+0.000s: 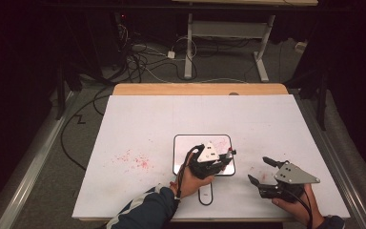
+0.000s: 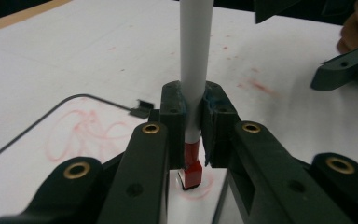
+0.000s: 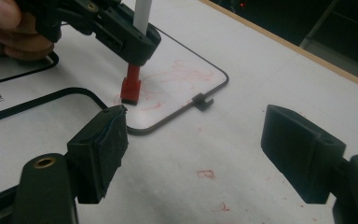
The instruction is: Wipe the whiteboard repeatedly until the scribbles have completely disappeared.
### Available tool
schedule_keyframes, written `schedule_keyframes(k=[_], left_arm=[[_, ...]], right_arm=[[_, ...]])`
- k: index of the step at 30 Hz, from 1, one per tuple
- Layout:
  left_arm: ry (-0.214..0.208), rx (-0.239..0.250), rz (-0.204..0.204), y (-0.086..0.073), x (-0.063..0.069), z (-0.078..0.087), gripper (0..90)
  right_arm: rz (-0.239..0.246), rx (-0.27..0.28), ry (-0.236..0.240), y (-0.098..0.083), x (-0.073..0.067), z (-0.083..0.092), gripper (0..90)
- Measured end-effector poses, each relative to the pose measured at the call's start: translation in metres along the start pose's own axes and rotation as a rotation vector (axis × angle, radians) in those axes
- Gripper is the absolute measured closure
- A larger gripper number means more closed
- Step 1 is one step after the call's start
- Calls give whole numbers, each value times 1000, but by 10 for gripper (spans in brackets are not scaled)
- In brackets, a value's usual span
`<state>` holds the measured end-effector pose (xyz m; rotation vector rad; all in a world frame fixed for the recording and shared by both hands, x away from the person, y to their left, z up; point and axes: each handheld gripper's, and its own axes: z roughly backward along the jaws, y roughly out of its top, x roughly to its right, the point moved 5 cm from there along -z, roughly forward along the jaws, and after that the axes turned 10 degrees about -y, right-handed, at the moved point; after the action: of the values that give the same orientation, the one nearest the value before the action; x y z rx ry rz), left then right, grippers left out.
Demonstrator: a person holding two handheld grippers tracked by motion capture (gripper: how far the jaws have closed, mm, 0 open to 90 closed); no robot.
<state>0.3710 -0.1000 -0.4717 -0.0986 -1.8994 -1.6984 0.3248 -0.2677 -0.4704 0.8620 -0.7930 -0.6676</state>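
Note:
My left gripper (image 1: 223, 158) is shut on a white marker (image 2: 196, 70), which stands upright between its pads. The marker's red tip (image 2: 192, 170) touches a small black-framed whiteboard (image 1: 186, 143) near the board's front right corner. Red scribbles cover the whiteboard (image 2: 74, 135). From the right gripper view, the left gripper (image 3: 135, 44) and the red tip (image 3: 131, 88) stand over the whiteboard (image 3: 182, 74). My right gripper (image 1: 259, 170) rests low on the table to the right of the board, open, with nothing between its fingers. Its pads (image 3: 102, 149) stand wide apart.
Red smudges (image 1: 136, 160) mark the white table sheet left of the board. A black-outlined slot shape (image 1: 205, 194) lies in front of the board. A small black clip (image 3: 202, 101) sits on the board's frame. Cables and a desk frame (image 1: 188, 43) lie on the floor beyond.

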Motion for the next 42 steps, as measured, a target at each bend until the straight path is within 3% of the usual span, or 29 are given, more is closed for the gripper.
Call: schedule_keyframes(k=[4, 7, 10, 12, 15, 19, 23, 25, 28, 31, 34, 38, 42], left_arm=[[-3, 14, 33, -1, 2, 4, 785], [-34, -5, 19, -9, 16, 0, 785], [-30, -10, -18, -13, 21, -3, 785], [-25, -13, -8, -11, 18, -1, 785], [7, -22, -43, -8, 10, 5, 785], [49, 0, -24, -1, -4, 18, 785], [67, 20, -7, 1, -9, 23, 785], [72, 24, -4, 0, -8, 18, 785], [44, 25, 18, -4, 1, 3, 786], [15, 6, 0, -11, 13, -13, 786], [13, -7, -15, -13, 17, -24, 786], [46, -18, -39, -9, 10, -30, 786], [93, -12, -32, 2, -9, -24, 786]], right_arm=[[7, -3, 0, -1, 0, 0, 233], [12, -1, -3, 0, 0, 1, 233], [7, -2, 0, 0, 0, 0, 234], [10, 0, 1, 0, 0, 0, 234], [13, -2, 0, 0, 0, 1, 233], [11, -1, -1, 0, 1, 1, 234], [13, -2, -3, 1, 1, 2, 233], [18, 1, -2, 1, 0, 2, 233], [20, -1, -2, 2, 0, 1, 234], [19, -5, 3, 2, 0, 0, 234], [22, -6, 8, 1, 0, 0, 234], [29, -12, 10, -1, 0, 1, 234], [28, -10, 6, -1, 1, 2, 234]])
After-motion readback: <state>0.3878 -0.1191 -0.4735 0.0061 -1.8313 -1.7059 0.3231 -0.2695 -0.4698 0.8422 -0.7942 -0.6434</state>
